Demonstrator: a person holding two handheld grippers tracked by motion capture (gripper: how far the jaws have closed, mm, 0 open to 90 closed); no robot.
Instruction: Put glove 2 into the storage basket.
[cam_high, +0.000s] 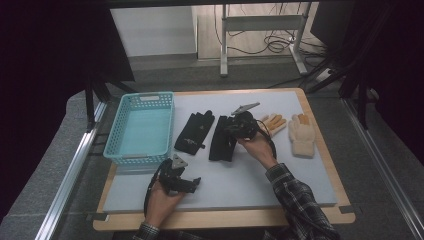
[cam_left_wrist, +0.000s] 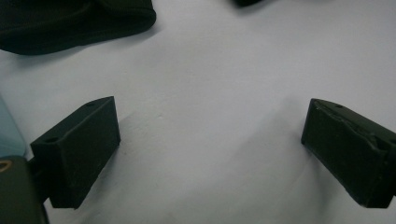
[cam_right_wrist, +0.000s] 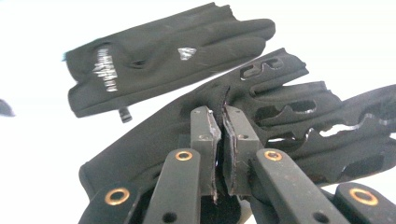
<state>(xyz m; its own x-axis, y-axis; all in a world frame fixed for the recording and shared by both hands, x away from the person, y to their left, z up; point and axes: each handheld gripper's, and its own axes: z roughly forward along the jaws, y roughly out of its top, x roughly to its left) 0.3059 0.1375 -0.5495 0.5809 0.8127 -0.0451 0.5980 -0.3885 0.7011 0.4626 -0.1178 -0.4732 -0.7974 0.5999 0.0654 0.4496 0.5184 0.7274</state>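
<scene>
Now the right hand-held gripper pinches a black glove; the left hand-held gripper gapes empty.

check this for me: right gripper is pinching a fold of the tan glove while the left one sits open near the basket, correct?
Not quite. The right gripper is pinching a fold of a black glove, not the tan glove, as the right gripper view shows. The rest holds: the left gripper sits open near the basket.

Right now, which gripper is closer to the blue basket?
The left. The left gripper sits just below the blue basket, near its front corner, jaws open over the mat. The right gripper is farther off, past one black glove, pinching the other black glove.
</scene>
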